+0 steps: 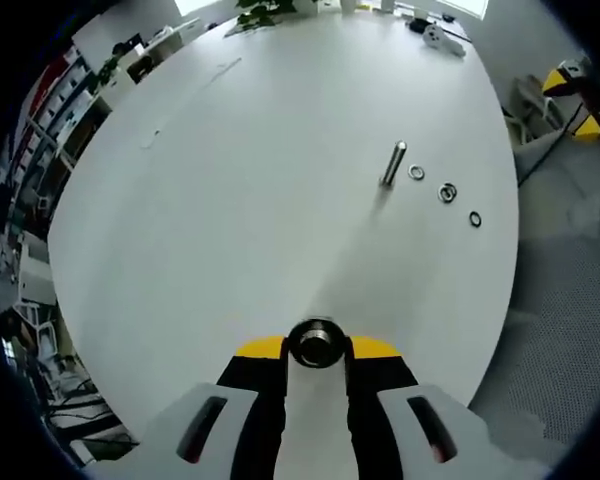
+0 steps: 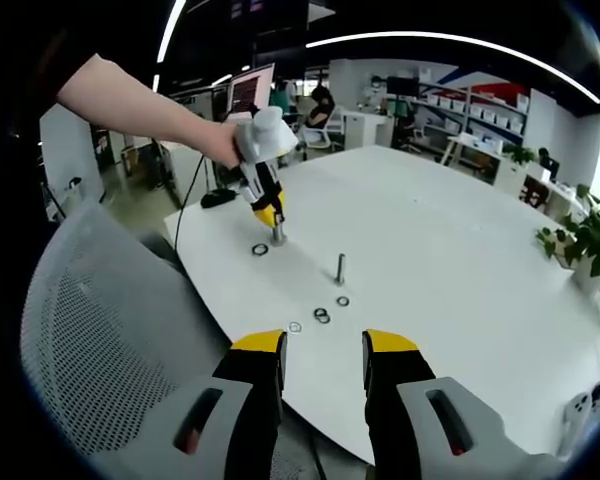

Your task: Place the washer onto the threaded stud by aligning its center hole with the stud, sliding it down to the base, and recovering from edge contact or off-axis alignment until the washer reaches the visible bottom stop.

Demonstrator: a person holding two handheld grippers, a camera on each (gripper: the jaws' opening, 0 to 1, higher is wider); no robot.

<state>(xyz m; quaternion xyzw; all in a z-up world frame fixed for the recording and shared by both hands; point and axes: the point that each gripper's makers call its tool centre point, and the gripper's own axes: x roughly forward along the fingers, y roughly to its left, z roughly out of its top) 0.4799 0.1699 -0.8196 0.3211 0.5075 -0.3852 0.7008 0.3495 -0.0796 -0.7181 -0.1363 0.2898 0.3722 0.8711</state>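
The left gripper (image 1: pixel 317 345) pinches a stud's top at bottom centre. Right gripper (image 2: pixel 322 360) is spread, empty. Next it must pick a washer (image 2: pixel 295 327) mid-frame.

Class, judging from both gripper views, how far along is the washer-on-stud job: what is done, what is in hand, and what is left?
Done: nothing seated yet; the bare threaded stud stands upright on the white table.
In hand: the left gripper has its jaws shut on a metal piece, seemingly a second stud.
Left: three loose washers lie beside the stud; the right gripper, jaws open, must pick one and thread it down.
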